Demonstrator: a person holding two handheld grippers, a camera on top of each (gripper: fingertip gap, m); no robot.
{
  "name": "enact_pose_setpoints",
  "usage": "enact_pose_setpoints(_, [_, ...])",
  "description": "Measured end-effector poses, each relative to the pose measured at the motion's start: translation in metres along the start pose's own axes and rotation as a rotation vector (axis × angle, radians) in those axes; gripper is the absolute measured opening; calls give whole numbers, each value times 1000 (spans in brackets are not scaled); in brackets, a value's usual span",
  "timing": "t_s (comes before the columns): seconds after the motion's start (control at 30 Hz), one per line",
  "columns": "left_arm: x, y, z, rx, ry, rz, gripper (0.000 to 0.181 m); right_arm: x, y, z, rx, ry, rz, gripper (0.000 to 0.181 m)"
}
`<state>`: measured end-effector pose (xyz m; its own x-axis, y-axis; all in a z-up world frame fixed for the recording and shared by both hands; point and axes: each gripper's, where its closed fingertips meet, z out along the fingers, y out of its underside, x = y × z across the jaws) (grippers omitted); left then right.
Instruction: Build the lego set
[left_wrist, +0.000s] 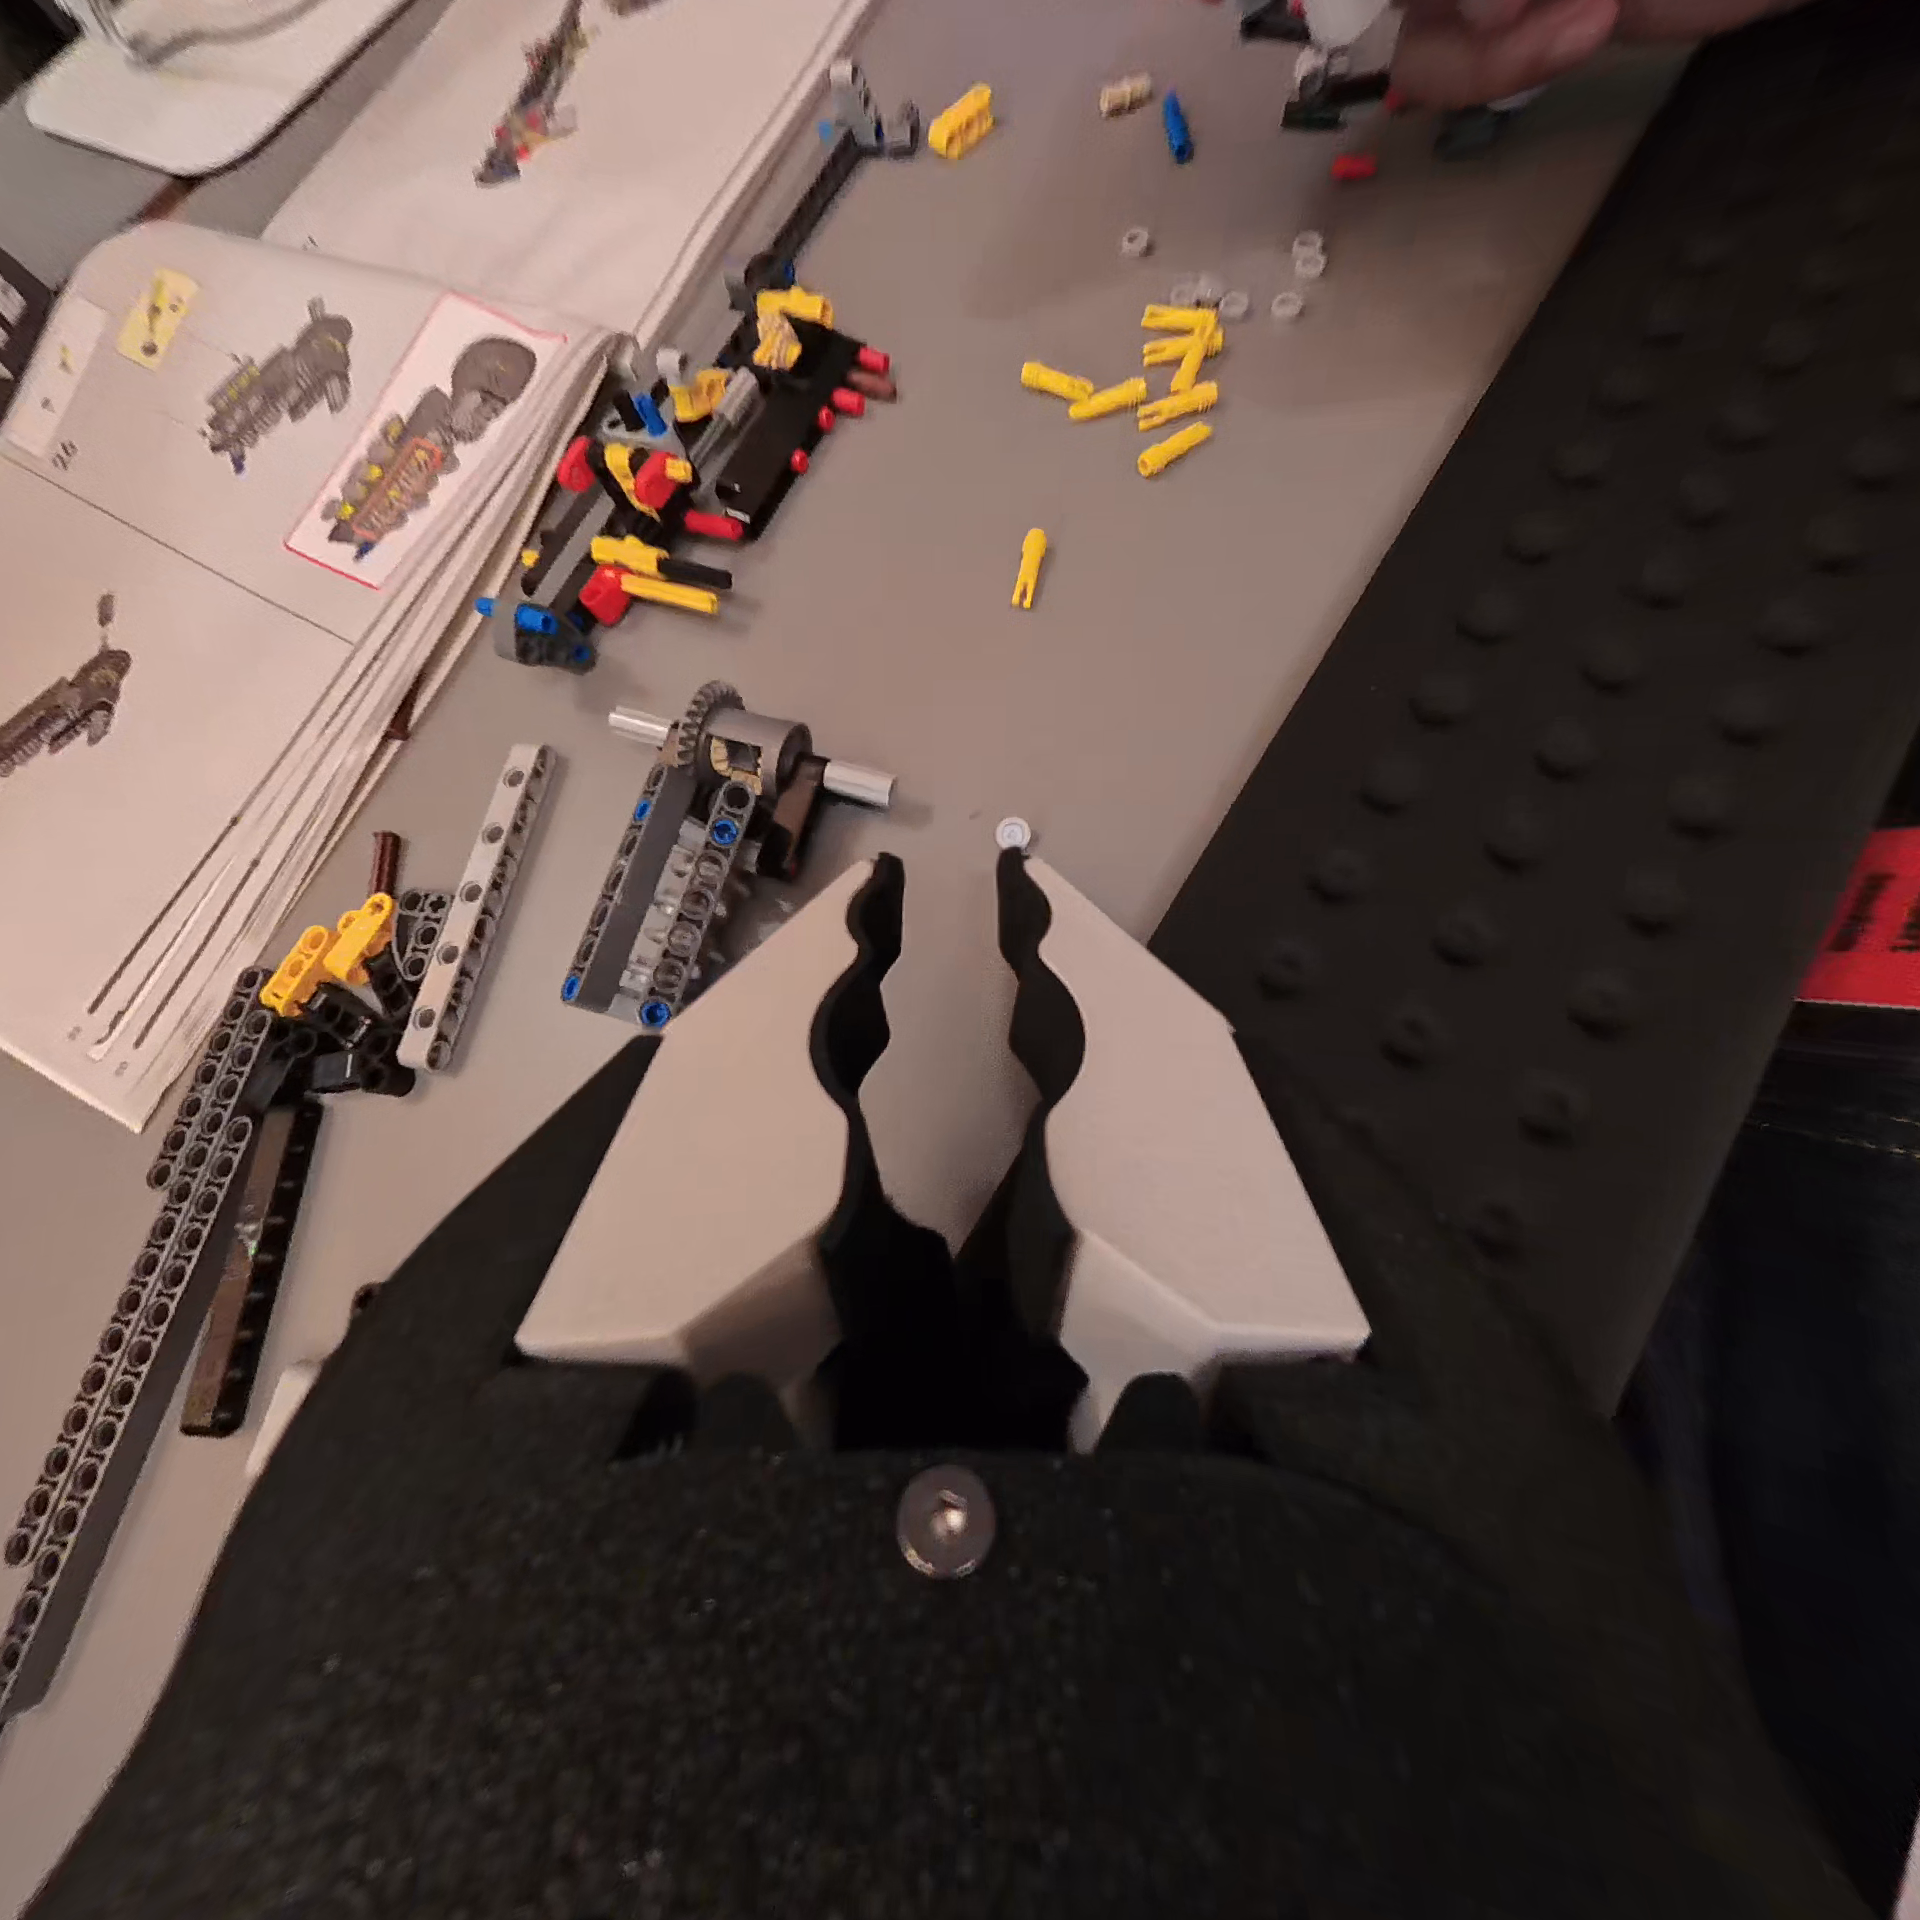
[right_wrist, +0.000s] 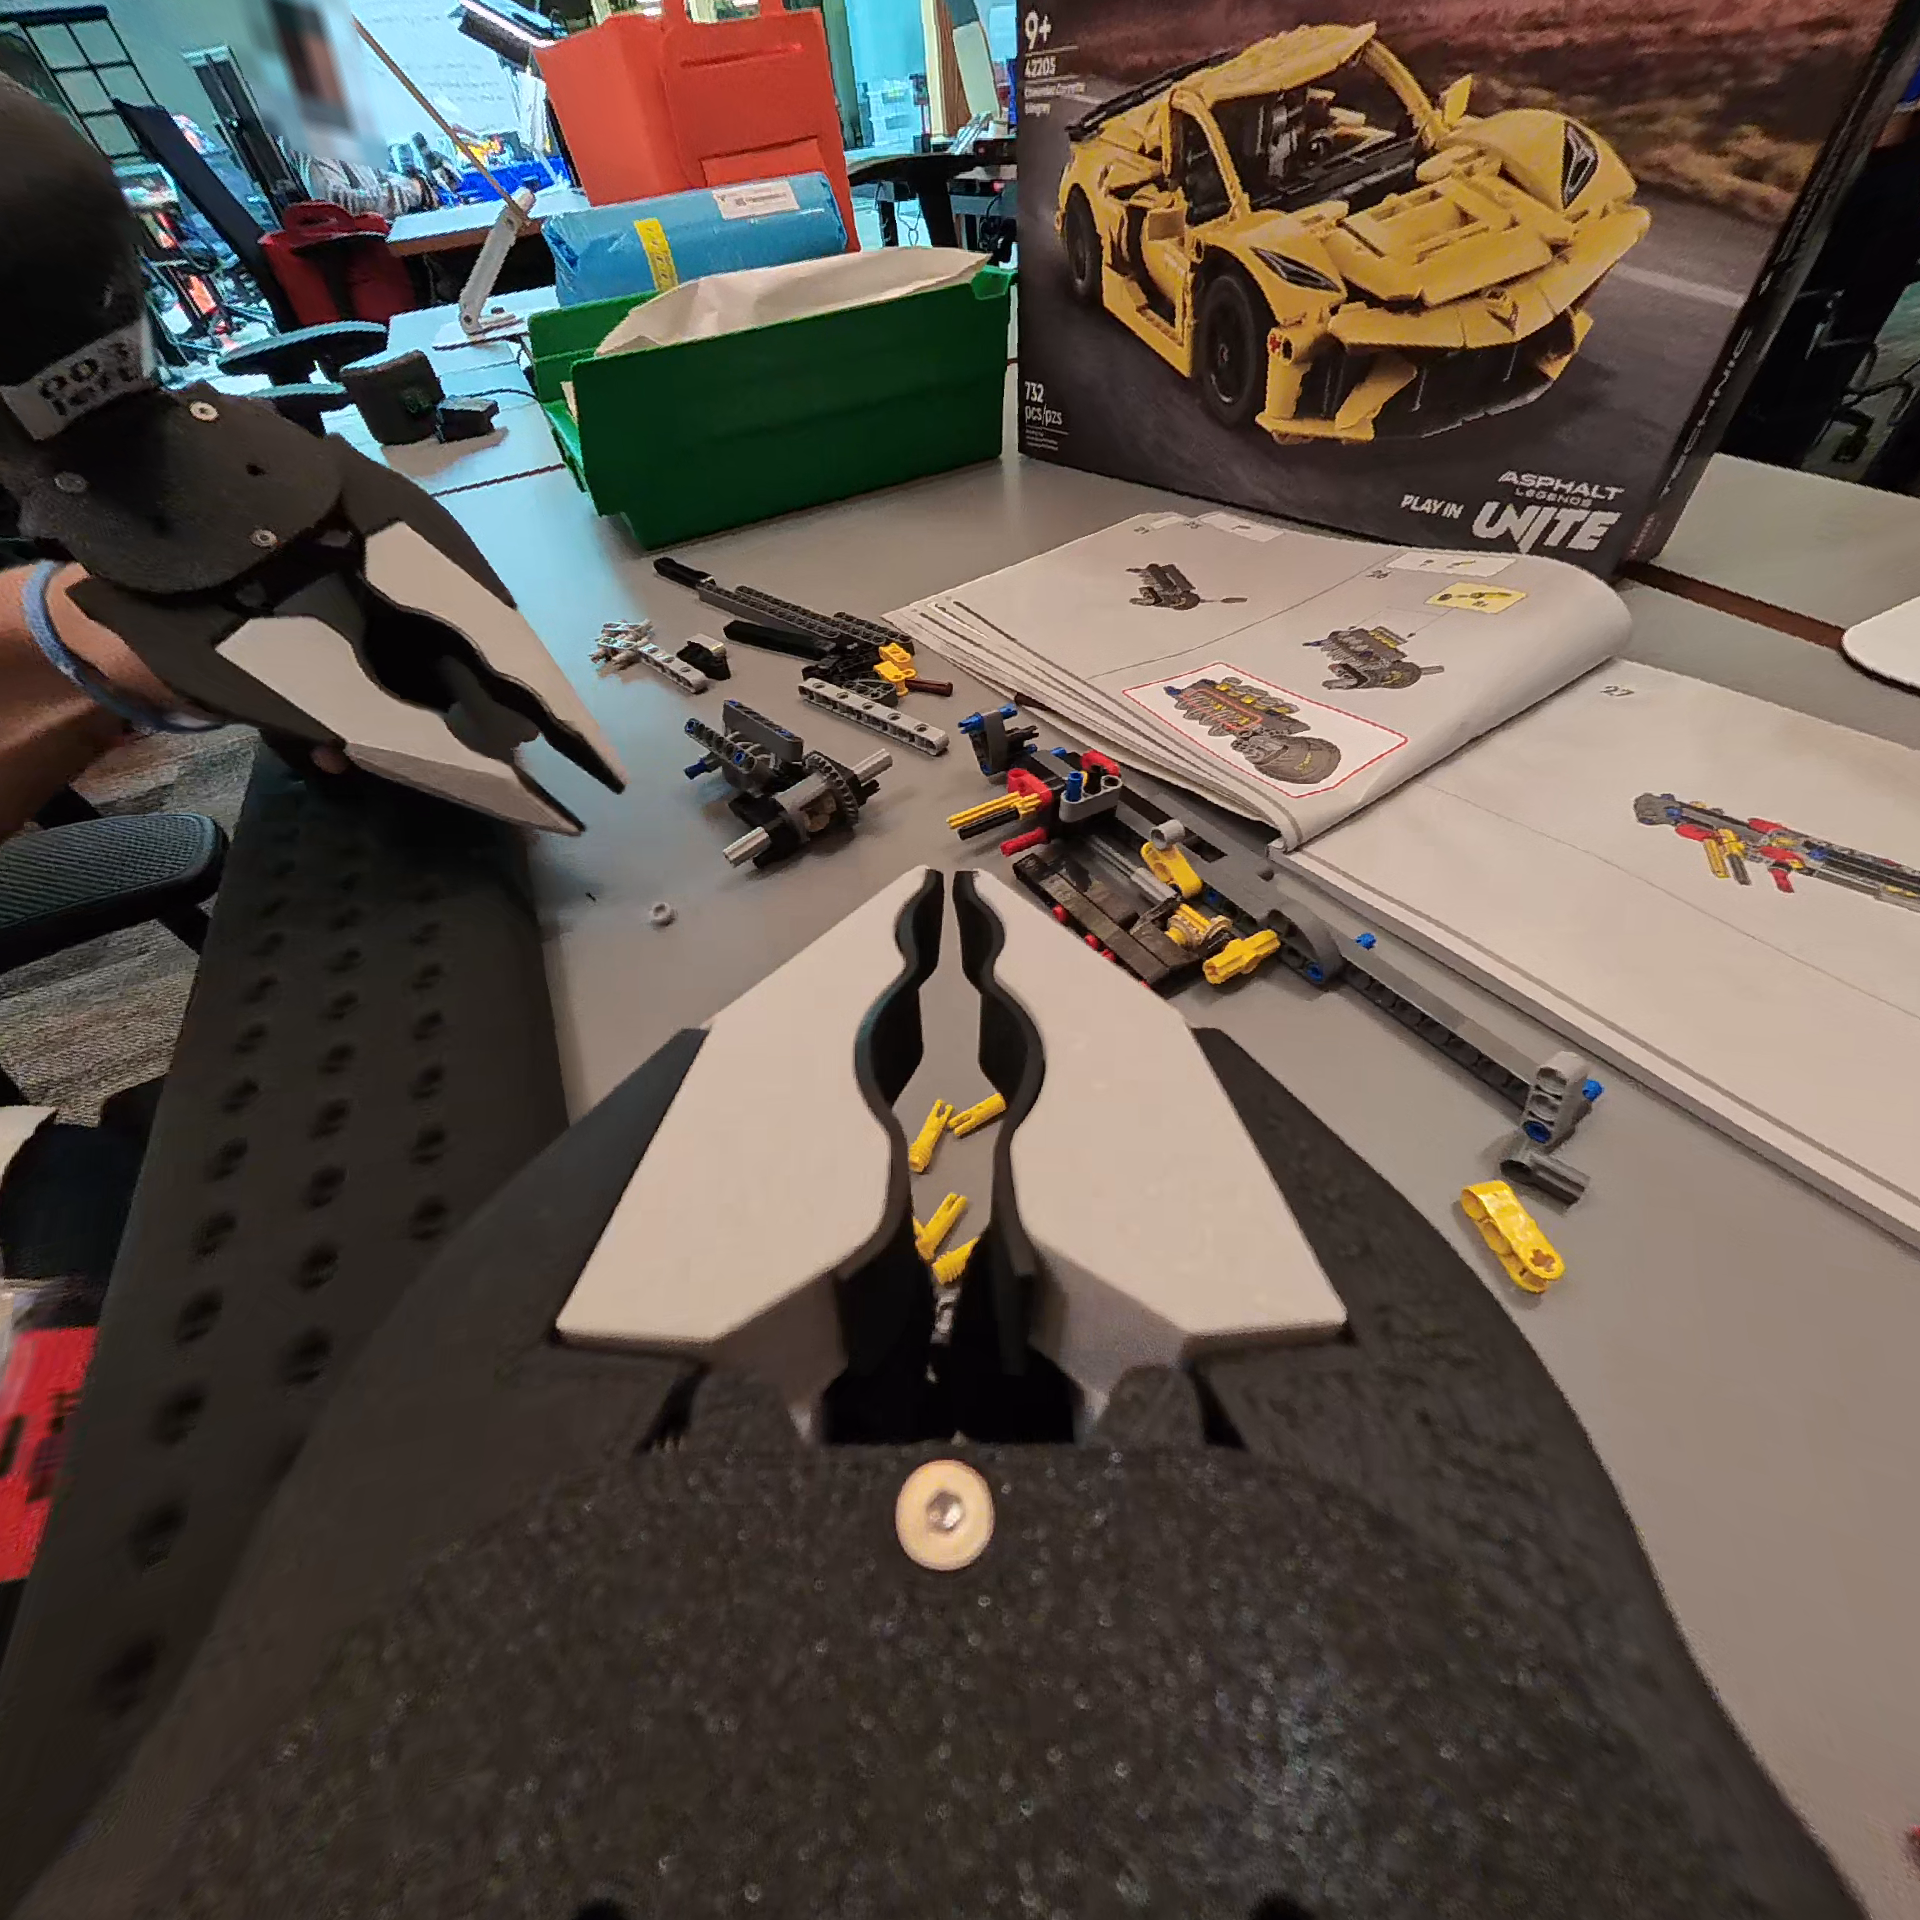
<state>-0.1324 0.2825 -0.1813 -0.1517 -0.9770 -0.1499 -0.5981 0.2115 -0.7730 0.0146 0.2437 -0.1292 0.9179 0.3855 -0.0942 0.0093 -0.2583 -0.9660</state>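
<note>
Left wrist view: your left gripper (left_wrist: 948, 868) stands partly open and empty above the grey tabletop (left_wrist: 935, 623). A small clear round stud (left_wrist: 1012, 833) lies at the tip of its 1 o'clock finger. The grey gear-and-axle lego assembly (left_wrist: 727, 769) sits at 11 o'clock, loose yellow pins (left_wrist: 1169, 384) at 12.

Right wrist view: your right gripper (right_wrist: 951, 883) is nearly closed, holding nothing. The long black-and-grey lego chassis (right_wrist: 1195, 904) lies at 2 o'clock beside the open instruction booklet (right_wrist: 1558, 914). The left gripper (right_wrist: 597, 800) hovers at 10 o'clock.
</note>
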Motion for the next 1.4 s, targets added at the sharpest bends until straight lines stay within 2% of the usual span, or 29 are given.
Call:
enact_pose_setpoints(0.13, [5, -4, -5, 47, 82, -45, 17, 0, 2, 1, -9, 7, -12, 2])
enact_pose_setpoints(0.3, [2, 5, 3, -26, 170, -185, 34, -1, 7, 3, -39, 12, -29, 2])
enact_pose_setpoints(0.37, [2, 7, 5, -46, 180, -193, 33, -3, 7, 3, -41, 10, -30, 2])
enact_pose_setpoints(0.67, [5, 10, 8, -80, 113, -85, 26, -3, 8, 0, -38, 13, -26, 2])
enact_pose_setpoints(0.83, [8, 1, 14, -69, 65, -3, 18, -6, 12, 2, -60, 12, -47, 2])
enact_pose_setpoints(1.07, [11, 5, 25, -144, 104, -97, 16, -8, 9, 1, -46, -10, -33, 2])
enact_pose_setpoints(1.17, [8, 6, 25, -154, 105, -118, 23, -9, 8, 0, -36, -23, -18, 2])
enact_pose_setpoints(1.27, [10, 8, 24, -206, 95, -39, 22, -10, 7, 0, -29, -33, -12, 2])
enact_pose_setpoints(1.4, [10, 13, 29, -341, 106, 63, 21, -13, 8, 1, -35, -61, 12, 3])
